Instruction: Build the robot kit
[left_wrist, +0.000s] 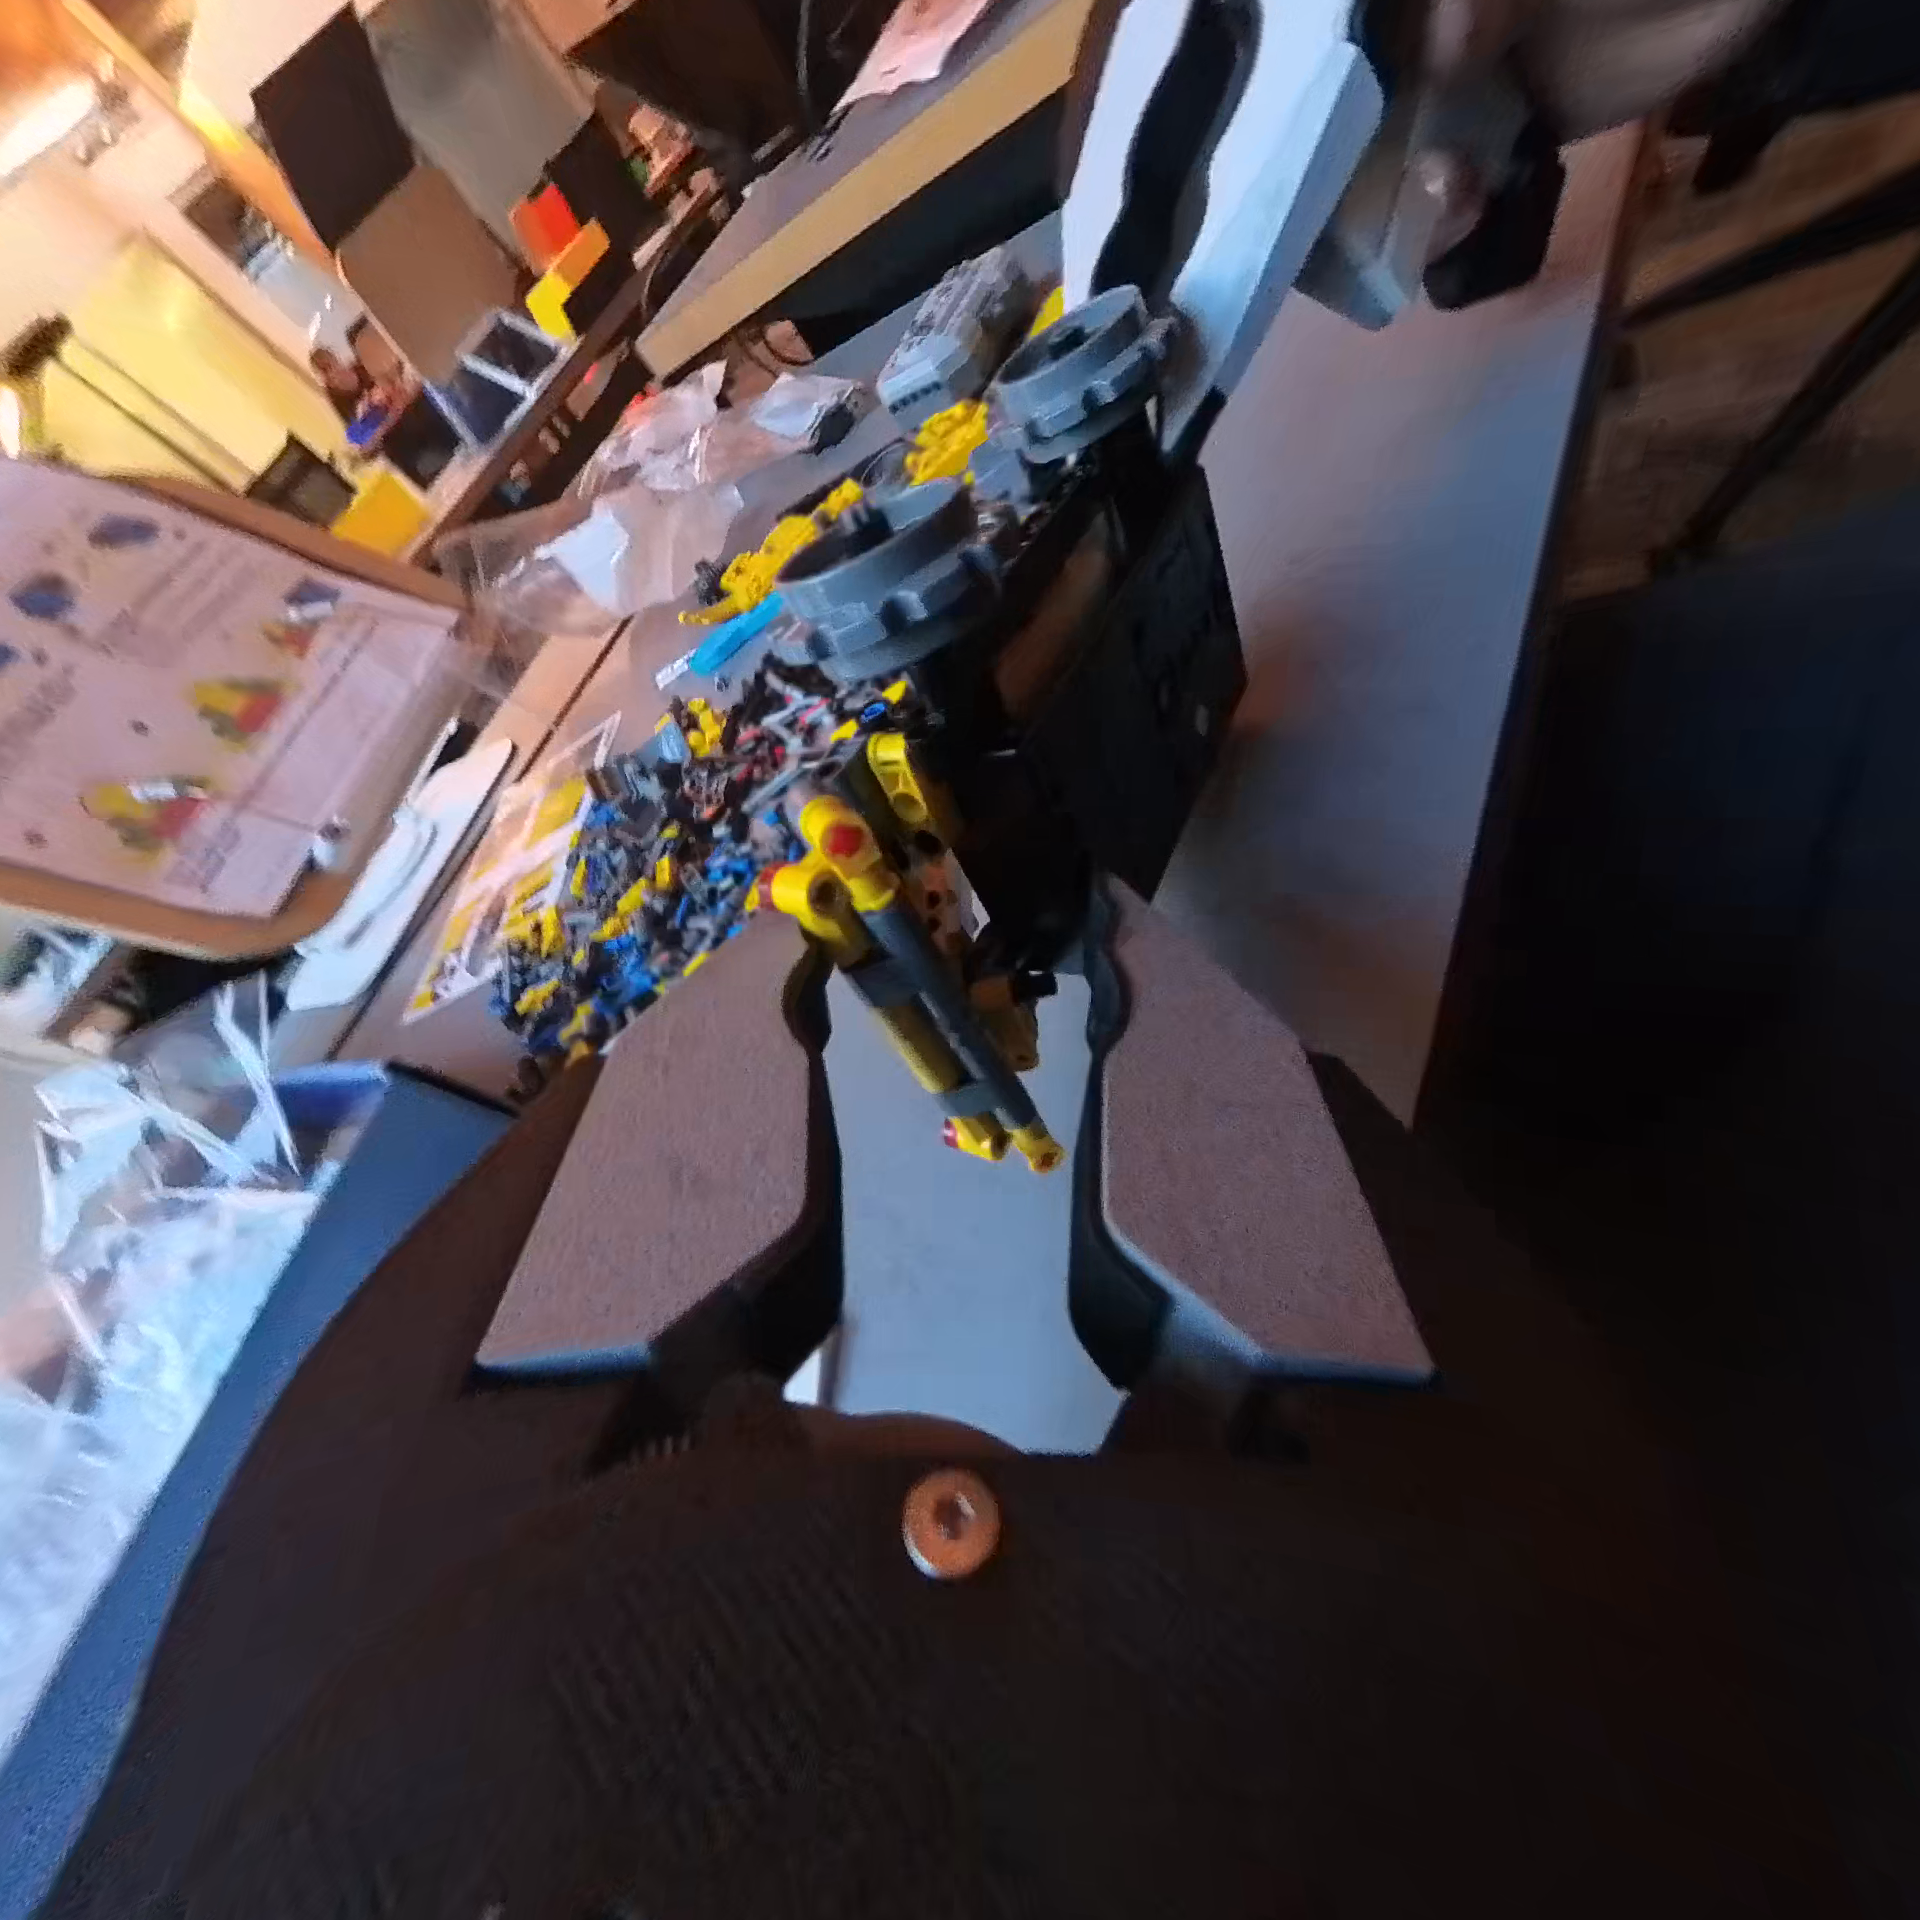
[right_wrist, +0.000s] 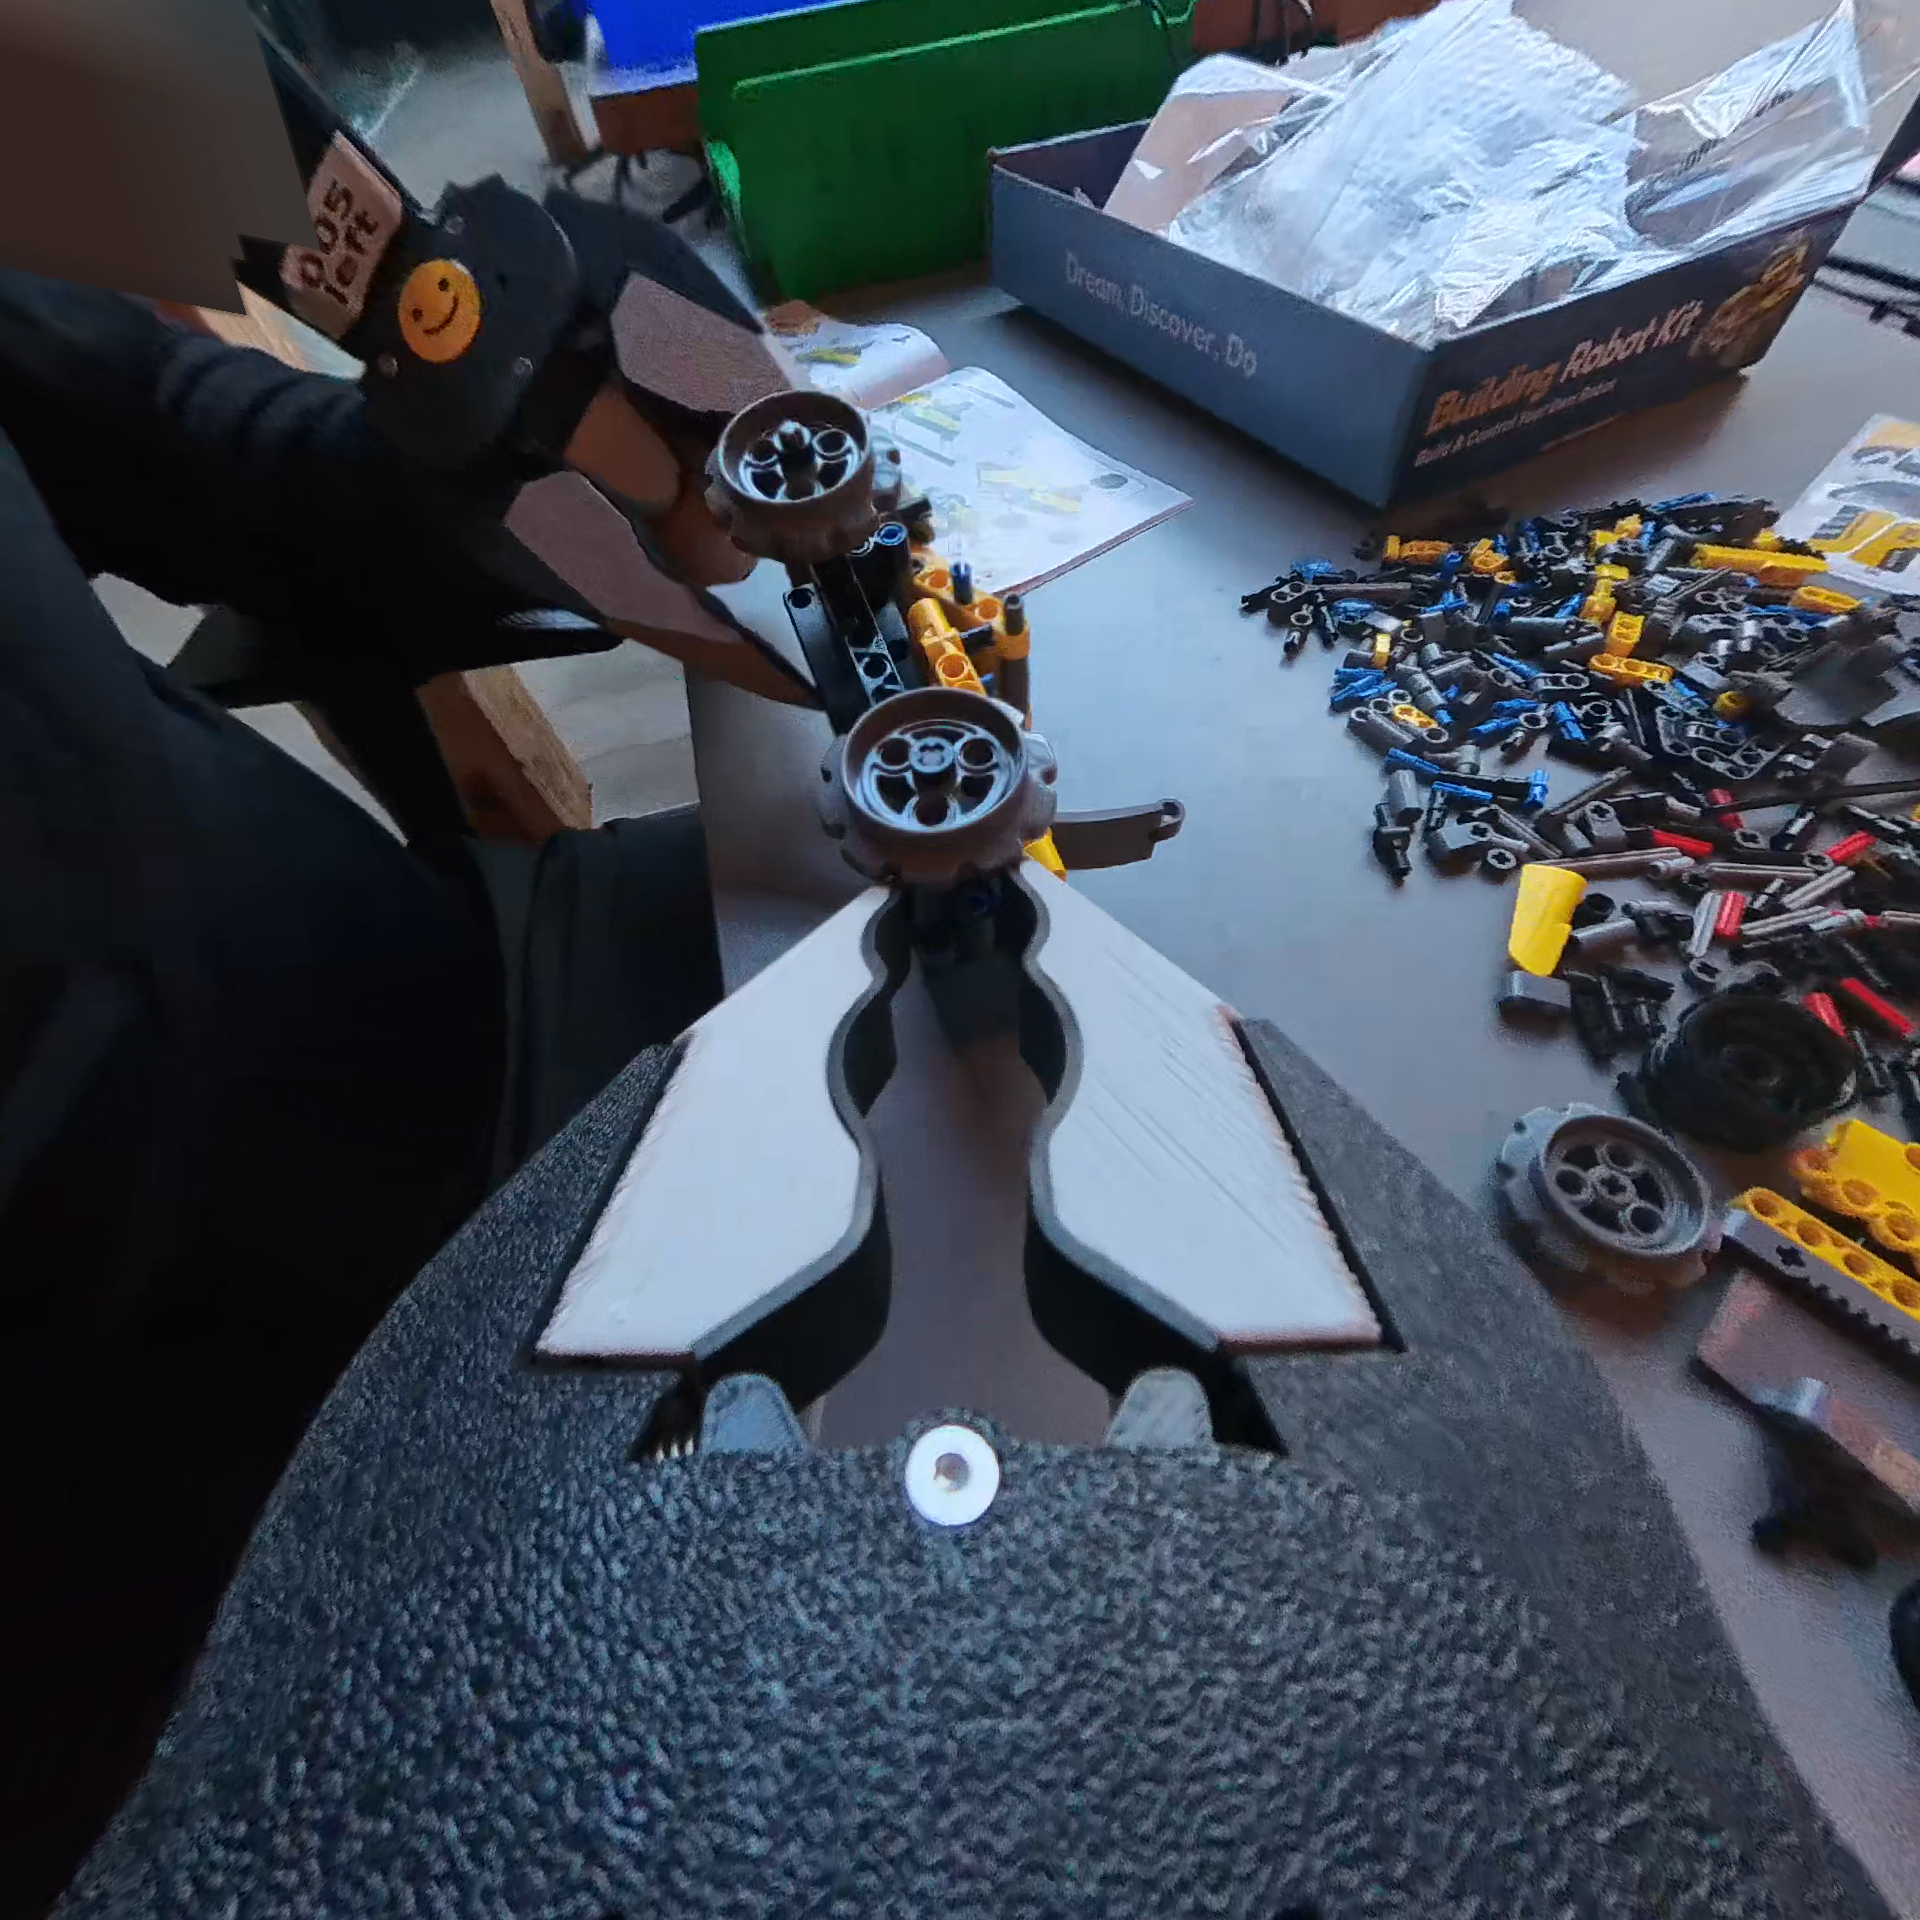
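A brick assembly (right_wrist: 873, 644) of black beams and yellow pieces carries two grey wheel hubs, one near (right_wrist: 932, 790) and one far (right_wrist: 790, 457). My right gripper (right_wrist: 961, 894), with white fingers, is shut on the assembly's end just below the near hub. My left gripper, with brown pads (right_wrist: 686, 353), grips the other end from the upper left. In the left wrist view my left gripper (left_wrist: 956, 977) is shut on the assembly (left_wrist: 1122, 665) near its yellow and grey rods. The hubs (left_wrist: 883, 582) sit beyond it, and the right gripper's white fingers (left_wrist: 1288, 177) are behind them.
A pile of loose blue, black, yellow and red pieces (right_wrist: 1621, 707) lies on the dark table (right_wrist: 1195, 727) to the right. A loose hub (right_wrist: 1610, 1195) and a black tyre (right_wrist: 1756, 1070) lie nearer. A box with plastic bags (right_wrist: 1351, 343) and a booklet (right_wrist: 997, 468) lie behind. Tip to tip, the grippers are about 10 cm apart.
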